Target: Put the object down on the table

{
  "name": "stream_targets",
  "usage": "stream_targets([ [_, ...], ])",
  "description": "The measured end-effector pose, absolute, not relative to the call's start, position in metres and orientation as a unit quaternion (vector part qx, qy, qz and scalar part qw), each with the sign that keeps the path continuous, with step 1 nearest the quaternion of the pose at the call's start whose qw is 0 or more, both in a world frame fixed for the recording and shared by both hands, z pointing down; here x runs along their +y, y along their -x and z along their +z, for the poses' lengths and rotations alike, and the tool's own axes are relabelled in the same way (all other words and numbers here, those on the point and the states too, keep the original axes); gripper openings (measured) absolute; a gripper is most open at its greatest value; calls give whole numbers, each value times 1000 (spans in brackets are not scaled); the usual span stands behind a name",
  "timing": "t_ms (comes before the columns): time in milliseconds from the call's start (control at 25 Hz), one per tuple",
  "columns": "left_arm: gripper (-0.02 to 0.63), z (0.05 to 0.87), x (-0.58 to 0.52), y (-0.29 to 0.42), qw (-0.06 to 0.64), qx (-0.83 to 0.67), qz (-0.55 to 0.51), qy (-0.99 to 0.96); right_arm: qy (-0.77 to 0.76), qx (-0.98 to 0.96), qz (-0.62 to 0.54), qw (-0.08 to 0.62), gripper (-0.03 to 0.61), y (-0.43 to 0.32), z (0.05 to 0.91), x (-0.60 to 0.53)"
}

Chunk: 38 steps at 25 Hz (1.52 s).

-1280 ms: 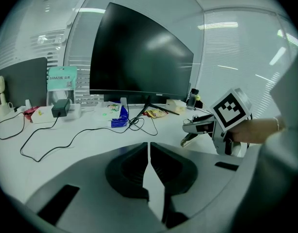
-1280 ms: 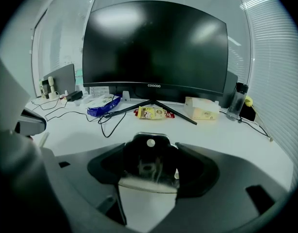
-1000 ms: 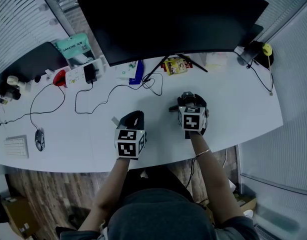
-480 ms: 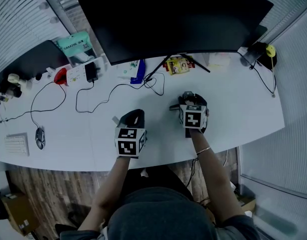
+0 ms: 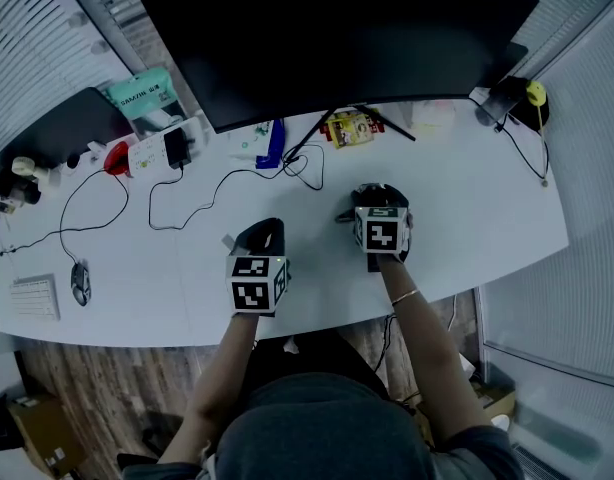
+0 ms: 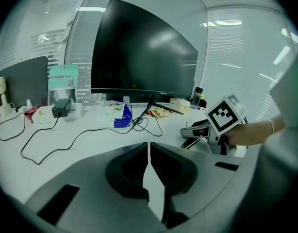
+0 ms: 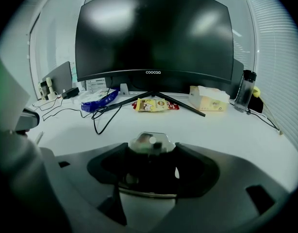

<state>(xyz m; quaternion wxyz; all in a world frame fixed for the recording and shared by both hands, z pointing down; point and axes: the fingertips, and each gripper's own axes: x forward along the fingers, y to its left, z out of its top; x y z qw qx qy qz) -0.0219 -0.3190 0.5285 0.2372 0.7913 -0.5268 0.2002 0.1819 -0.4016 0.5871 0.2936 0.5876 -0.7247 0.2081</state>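
My right gripper (image 7: 151,165) is shut on a small dark object with a clear, shiny rounded top (image 7: 150,142). The object fills the gap between the jaws. Whether it touches the white desk (image 7: 226,125) is hidden. In the head view this gripper (image 5: 377,198) hangs over the desk's front middle, and the object barely shows. The left gripper view shows it (image 6: 203,132) low over the desktop. My left gripper (image 6: 149,165) is shut with nothing between its jaws. It stays near the front edge (image 5: 263,238), left of the right one.
A large dark monitor (image 5: 337,38) on a spread stand fills the back. Black cables (image 5: 227,183) loop ahead of the left gripper. A blue packet (image 5: 272,143), a snack packet (image 5: 352,128), a tissue box (image 7: 209,92) and a bottle (image 7: 245,89) sit at the back. Mouse (image 5: 79,283) and keyboard (image 5: 32,296) lie far left.
The head view has shifted a little. Both grippers keep their places over the desk and their jaws stand as before.
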Motion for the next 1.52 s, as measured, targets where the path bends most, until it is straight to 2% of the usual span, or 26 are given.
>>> stream_targets([
  [400,31,526,-319,19,233,-521,196,-797,-602,-724,193,277,322,-186,572,-399],
  [680,31,524,-318,12,230,-511,192,-805,-620,-721,180,252,289,-194,550,-376],
  [1080,31,518,-311,-1,218,-490,190,-822,-641,-714,175,220,131,-200,526,-333],
  [1320,31,513,-305,-9,210,-476,186,-833,-649,-713,164,209,81,-196,512,-309],
  [1520,31,509,-298,-13,203,-467,184,-841,-655,-710,165,200,8,-192,507,-287],
])
